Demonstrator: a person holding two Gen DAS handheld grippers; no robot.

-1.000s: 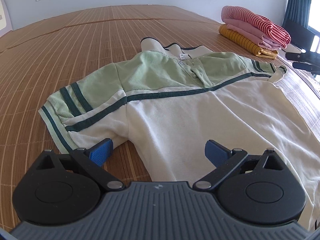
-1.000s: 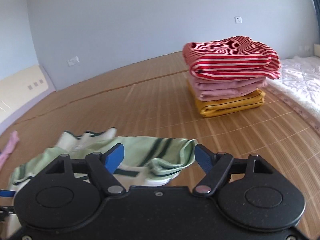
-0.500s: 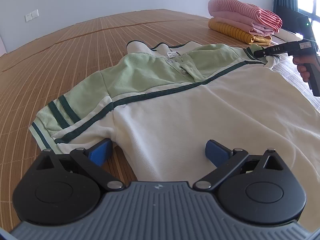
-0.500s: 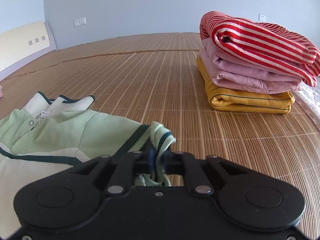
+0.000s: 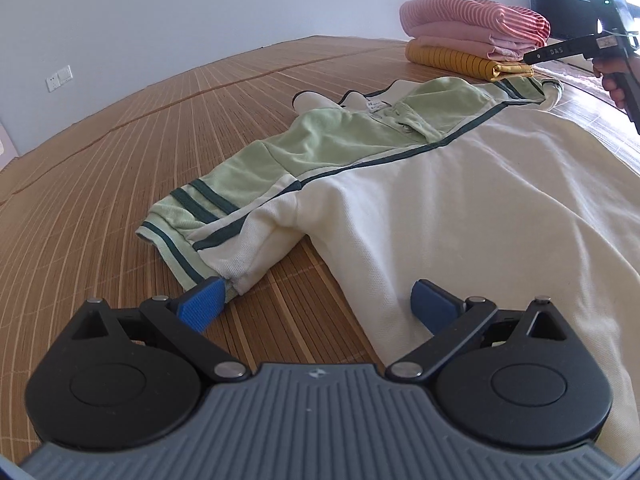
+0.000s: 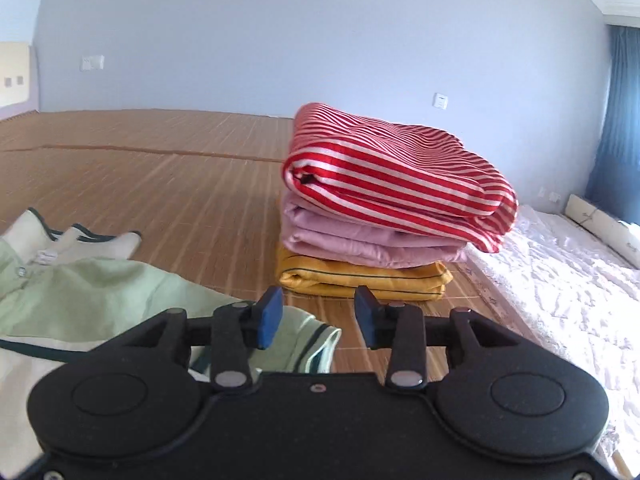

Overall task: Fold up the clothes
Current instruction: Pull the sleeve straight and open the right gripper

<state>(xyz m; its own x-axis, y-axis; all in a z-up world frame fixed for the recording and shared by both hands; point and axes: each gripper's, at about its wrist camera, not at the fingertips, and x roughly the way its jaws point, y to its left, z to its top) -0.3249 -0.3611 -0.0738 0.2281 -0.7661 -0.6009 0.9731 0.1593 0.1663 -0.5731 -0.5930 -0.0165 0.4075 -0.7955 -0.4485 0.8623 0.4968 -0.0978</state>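
A cream and light-green polo shirt (image 5: 420, 200) with dark green stripes lies face up on the bamboo mat (image 5: 120, 184). My left gripper (image 5: 318, 306) is open and low over the mat. Its left pad (image 5: 202, 304) is at the hem of the near sleeve (image 5: 208, 224), and its right pad (image 5: 434, 306) is over the shirt's side. My right gripper (image 6: 318, 318) is open just above the far sleeve (image 6: 316, 344), holding nothing. In the left wrist view the right gripper (image 5: 560, 50), held by a hand (image 5: 614, 80), hovers over that sleeve (image 5: 548, 88).
A stack of folded clothes (image 6: 392, 216), red-striped on pink on yellow, sits on the mat just beyond the far sleeve. A white quilt (image 6: 560, 272) borders the mat to the right. A blue curtain (image 6: 620, 128) and grey wall stand behind.
The right gripper closed on the far sleeve half a second ago and has now opened and risen, leaving the sleeve on the mat. The left gripper shifted toward the near sleeve and stayed open.
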